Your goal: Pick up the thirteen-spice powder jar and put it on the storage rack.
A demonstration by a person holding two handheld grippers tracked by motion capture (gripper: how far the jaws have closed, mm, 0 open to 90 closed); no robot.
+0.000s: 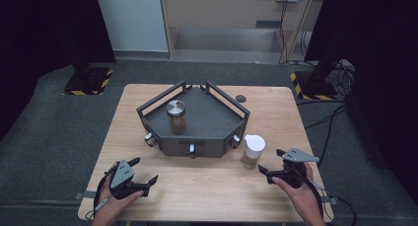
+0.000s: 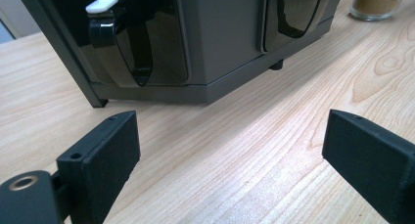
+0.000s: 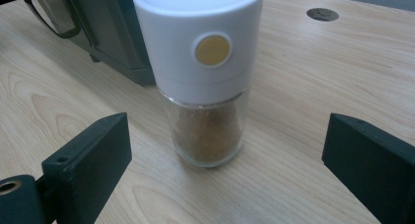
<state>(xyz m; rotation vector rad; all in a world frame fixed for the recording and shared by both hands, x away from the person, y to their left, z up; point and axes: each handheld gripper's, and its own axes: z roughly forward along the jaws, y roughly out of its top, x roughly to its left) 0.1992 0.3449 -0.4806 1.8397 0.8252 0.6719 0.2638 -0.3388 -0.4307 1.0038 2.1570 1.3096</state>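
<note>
A glass jar [image 1: 252,151] with a white cap and brown powder stands on the wooden table, just right of the grey tray [image 1: 209,125]. In the right gripper view this jar [image 3: 205,87] is upright, close ahead and centred between the jaws, with clear gaps on both sides. My right gripper [image 1: 270,161] [image 3: 227,150] is open and touches nothing. A second jar [image 1: 176,116] with a metal lid stands inside the tray at its left. My left gripper [image 1: 144,169] [image 2: 230,150] rests open over bare table at the front left, facing the tray's front wall [image 2: 220,38].
Glossy black hooks [image 2: 137,43] hang on the tray's front faces. A small dark disc [image 1: 240,97] is set in the table behind the tray. Black stands with striped bases [image 1: 88,80] and cables [image 1: 330,117] are on the floor beyond the table.
</note>
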